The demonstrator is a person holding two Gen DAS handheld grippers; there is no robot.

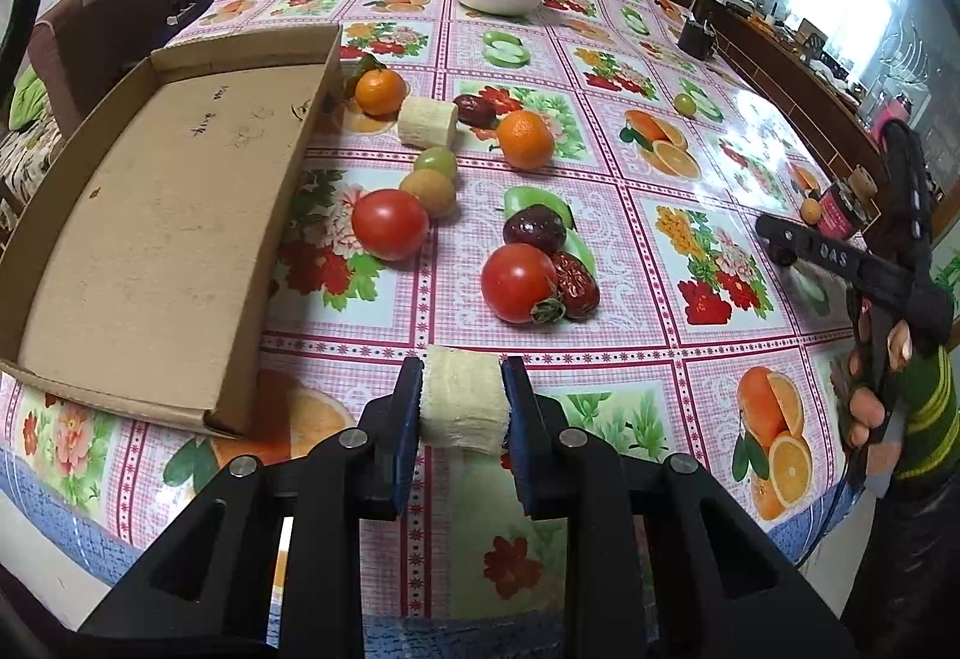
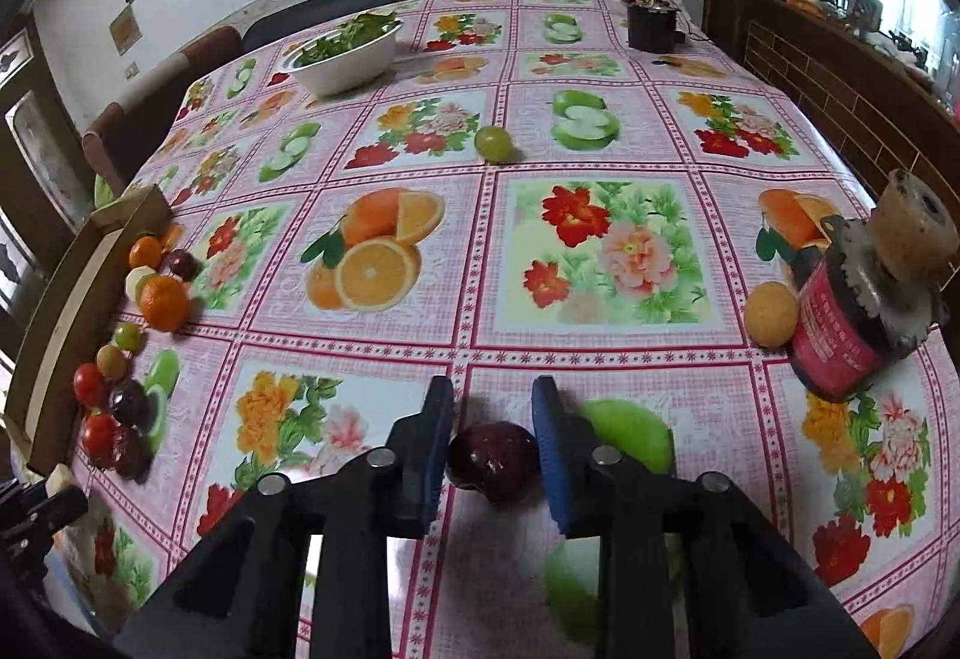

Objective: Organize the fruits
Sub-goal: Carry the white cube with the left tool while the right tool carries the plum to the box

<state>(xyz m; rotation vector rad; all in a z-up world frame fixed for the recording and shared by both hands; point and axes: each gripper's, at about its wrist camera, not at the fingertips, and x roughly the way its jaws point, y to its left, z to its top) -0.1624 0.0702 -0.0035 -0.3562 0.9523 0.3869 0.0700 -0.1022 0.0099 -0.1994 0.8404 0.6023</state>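
Gripping a pale chunk (image 1: 462,398), left tongs (image 1: 462,407); right tongs (image 2: 493,443) pinching a dark red fruit (image 2: 492,458)

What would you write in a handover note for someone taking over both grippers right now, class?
Left gripper: shut on a pale cylindrical chunk, held above the table's near edge.
Right gripper: shut on a dark red fruit, low over the tablecloth.
Cardboard tray: nothing in it.
Done: no fruit is in the tray yet.
Left: both held pieces, plus the tomatoes, oranges and other fruit lying beside the tray. A green grape and a yellow fruit sit far from the rest.
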